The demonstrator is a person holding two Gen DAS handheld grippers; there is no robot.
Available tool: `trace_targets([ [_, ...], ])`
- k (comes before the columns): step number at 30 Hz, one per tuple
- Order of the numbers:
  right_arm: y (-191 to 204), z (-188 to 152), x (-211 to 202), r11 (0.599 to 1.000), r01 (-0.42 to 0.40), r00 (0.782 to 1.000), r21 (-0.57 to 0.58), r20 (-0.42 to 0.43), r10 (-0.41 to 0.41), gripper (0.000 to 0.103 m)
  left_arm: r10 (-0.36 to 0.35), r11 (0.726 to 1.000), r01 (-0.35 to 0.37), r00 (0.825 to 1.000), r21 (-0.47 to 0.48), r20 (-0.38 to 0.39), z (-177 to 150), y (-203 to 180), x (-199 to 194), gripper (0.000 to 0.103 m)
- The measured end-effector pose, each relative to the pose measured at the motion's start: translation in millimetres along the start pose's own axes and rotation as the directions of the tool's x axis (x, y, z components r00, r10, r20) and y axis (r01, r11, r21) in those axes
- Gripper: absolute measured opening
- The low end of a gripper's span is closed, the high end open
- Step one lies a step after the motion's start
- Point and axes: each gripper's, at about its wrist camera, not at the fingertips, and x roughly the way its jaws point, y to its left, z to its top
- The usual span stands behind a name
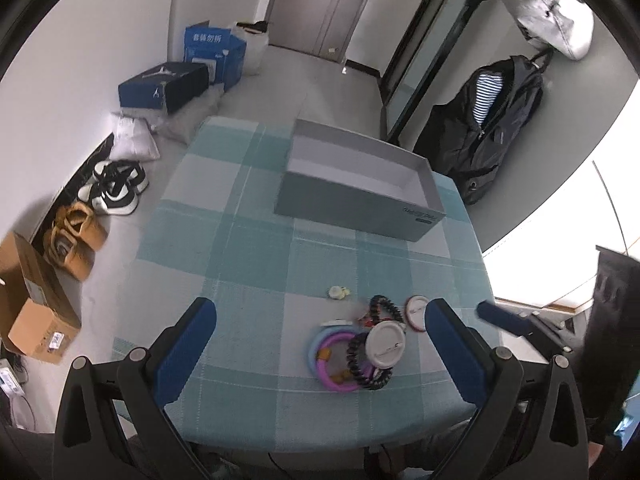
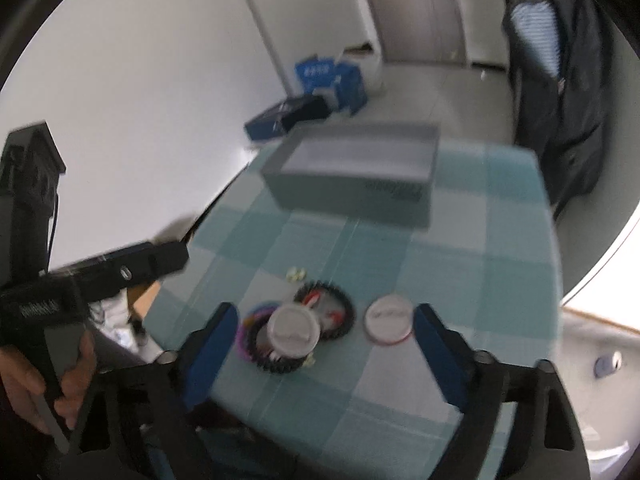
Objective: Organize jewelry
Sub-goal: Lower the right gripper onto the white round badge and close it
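Observation:
A pile of jewelry lies on the checked tablecloth near the front: purple and blue bangles (image 1: 334, 354), black beaded bracelets (image 1: 384, 308), two round white discs (image 1: 386, 346) (image 1: 417, 313) and a small yellow-white piece (image 1: 339, 292). An open grey box (image 1: 356, 182) stands at the back. My left gripper (image 1: 320, 340) is open and empty just short of the pile. My right gripper (image 2: 322, 334) is open and empty above the pile; its view is blurred. It shows the discs (image 2: 294, 331) (image 2: 388, 319), bracelets (image 2: 344, 312) and box (image 2: 352, 176).
The table's checked cloth (image 1: 248, 248) ends close to the grippers. Shoes (image 1: 116, 186), cardboard boxes (image 1: 34, 308) and blue boxes (image 1: 164, 86) sit on the floor at left. A black jacket (image 1: 488, 120) hangs at the right. The right gripper's tip (image 1: 500, 318) shows beside the pile.

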Motion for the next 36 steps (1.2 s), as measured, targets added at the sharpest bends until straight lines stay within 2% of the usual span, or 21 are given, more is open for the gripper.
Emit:
trace_targets([
  [5,9,-4,22,0.999,-0.031,0.997,-0.009,-0.070,0.030,0.078,0.019,0.998,-0.021,0.999,-0.056,-0.028,2,22,3,0.101],
  [10,17,-9,39,1.000,-0.014,0.992,-0.025,-0.122,0.010,0.071,0.022,0.993,-0.030,0.997,-0.115,-0.071,0,40,11,0.101],
  [16,25,-8,47,0.999,0.017,0.989,-0.050,-0.145,-0.024,0.063,0.018,0.994,-0.028,0.995,-0.108,-0.097,-2,42,14,0.101],
  [23,28,-6,55,0.998,0.049,0.985,-0.046,-0.166,-0.056,0.041,0.011,0.995,-0.021,0.994,-0.098,-0.106,-3,45,12,0.101],
  [29,25,-4,50,0.999,0.031,0.988,-0.024,-0.152,-0.035,0.040,0.021,0.994,-0.033,0.994,-0.106,-0.109,-3,51,12,0.101],
  [36,19,3,28,1.000,-0.004,0.997,0.014,-0.083,0.005,0.040,0.029,0.995,-0.040,0.993,-0.087,-0.117,-4,46,16,0.101],
])
